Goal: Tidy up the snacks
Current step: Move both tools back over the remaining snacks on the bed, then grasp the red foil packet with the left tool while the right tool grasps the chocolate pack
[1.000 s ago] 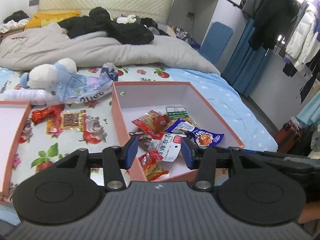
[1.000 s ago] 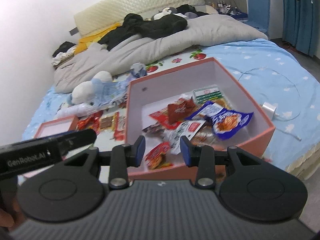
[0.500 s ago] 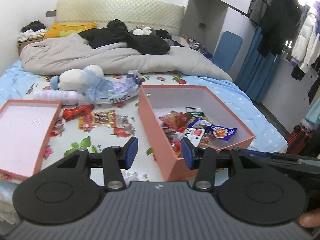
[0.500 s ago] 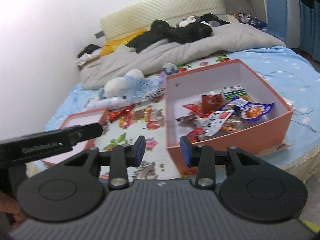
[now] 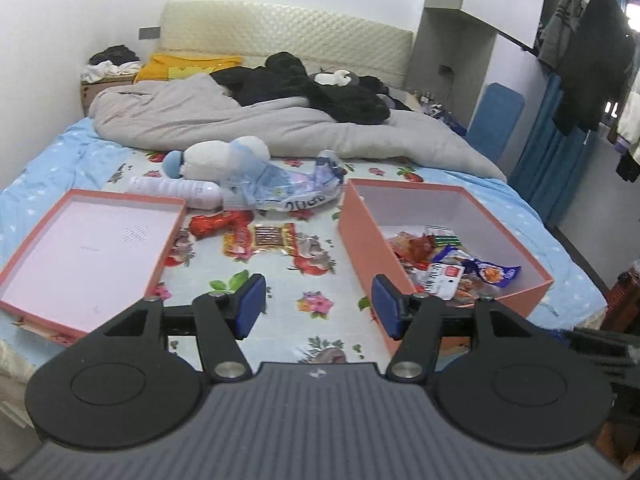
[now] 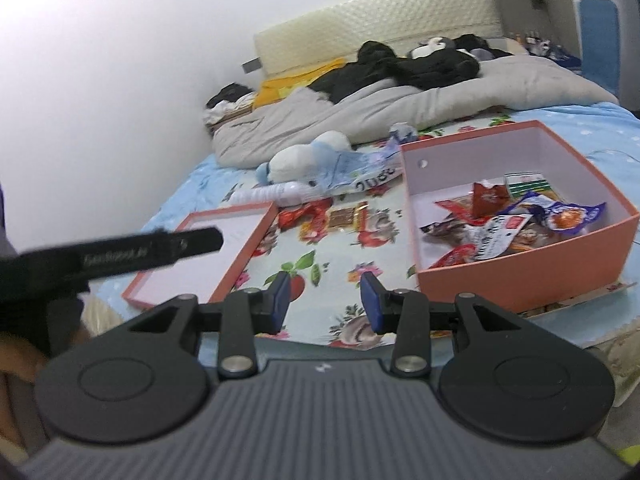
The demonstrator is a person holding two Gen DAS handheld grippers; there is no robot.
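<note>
Left gripper [image 5: 318, 306] opening, nothing btwn jaws; right gripper [image 6: 324, 300] at a narrow gap, also empty.

Loose snack packets [image 5: 256, 236] lie mid-bed on the floral sheet, btwn the lid [image 5: 92, 248] toward the left edge and the box [image 5: 472, 236] toward the right edge. Prob. light, crinkly, slippery foil; soft contents may crush, so pinch a sealed end seam. Labels too blurry to read, and packets already in the box overlap and hide each other.

left gripper [image 5: 318, 306] opening, right gripper [image 6: 325, 302] parted, empty
</note>
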